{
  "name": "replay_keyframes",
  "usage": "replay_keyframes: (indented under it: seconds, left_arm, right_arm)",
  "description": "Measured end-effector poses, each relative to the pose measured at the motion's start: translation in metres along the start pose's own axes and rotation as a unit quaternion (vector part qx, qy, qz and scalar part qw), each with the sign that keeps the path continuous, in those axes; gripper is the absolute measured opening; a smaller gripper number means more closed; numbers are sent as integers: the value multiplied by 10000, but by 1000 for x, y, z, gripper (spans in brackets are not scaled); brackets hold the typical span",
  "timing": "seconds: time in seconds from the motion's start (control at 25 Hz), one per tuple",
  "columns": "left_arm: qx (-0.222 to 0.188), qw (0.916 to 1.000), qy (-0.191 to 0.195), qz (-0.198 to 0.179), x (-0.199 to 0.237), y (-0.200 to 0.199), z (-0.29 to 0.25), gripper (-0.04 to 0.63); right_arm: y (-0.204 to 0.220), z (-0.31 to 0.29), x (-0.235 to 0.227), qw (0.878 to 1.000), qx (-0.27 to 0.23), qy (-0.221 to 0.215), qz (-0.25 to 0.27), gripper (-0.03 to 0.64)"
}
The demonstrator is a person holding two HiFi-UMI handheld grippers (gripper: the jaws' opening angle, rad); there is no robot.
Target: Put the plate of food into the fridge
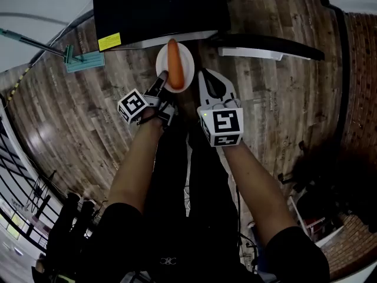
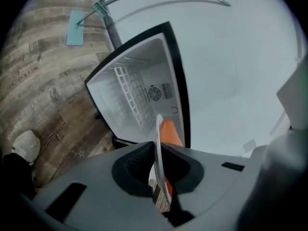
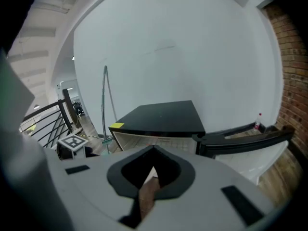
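Carrot (image 1: 174,63) on plate (image 1: 188,67) before fridge (image 1: 159,7)

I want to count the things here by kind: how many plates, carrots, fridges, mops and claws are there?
Plate: 1
Carrot: 1
Fridge: 1
Mop: 1
Claws: 2, the left claw and the right claw
Total: 6

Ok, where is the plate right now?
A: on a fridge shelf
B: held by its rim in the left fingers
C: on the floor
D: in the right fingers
B: the left gripper pinches the rim of the plate, with the carrot on it, in front of the open fridge; the right gripper holds nothing.
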State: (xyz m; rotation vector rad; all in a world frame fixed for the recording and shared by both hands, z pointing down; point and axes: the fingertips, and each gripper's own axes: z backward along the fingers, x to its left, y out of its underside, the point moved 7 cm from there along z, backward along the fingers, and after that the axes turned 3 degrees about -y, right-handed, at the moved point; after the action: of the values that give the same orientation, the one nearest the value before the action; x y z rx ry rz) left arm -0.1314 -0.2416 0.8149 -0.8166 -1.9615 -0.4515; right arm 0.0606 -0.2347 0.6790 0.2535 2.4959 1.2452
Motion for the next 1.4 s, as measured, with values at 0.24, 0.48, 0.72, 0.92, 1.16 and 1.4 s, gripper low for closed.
replay_keyframes:
  seconds: [0.24, 0.48, 0.72, 0.92, 1.16, 1.4]
  left_arm:
    - [-412, 9989, 211, -47, 41, -25, -56, 25]
    - [-796, 9963, 267, -169, 59, -51, -104, 28]
    - [-1547, 9869, 447, 102, 64, -70, -141, 28]
    - [-1617, 9858, 10, -456, 63, -83, -162, 28]
    - [-1729, 9810, -165, -860, 57, -97, -182, 28]
    - [-1843, 9702, -671, -1421, 54, -111, -189, 26]
  right_arm:
    - [48, -34, -26, 10000, -63, 58, -21, 12]
    - [81, -38, -30, 9998, 117, -114, -101, 12]
    - [107, -33, -23, 9982, 381, -241, -390, 12]
    - [116, -21, -31, 9975, 324, -299, -559, 12]
    - [131, -14, -40, 9958, 434, -326, -740, 12]
    - [146, -11, -43, 9951, 542, -387, -726, 12]
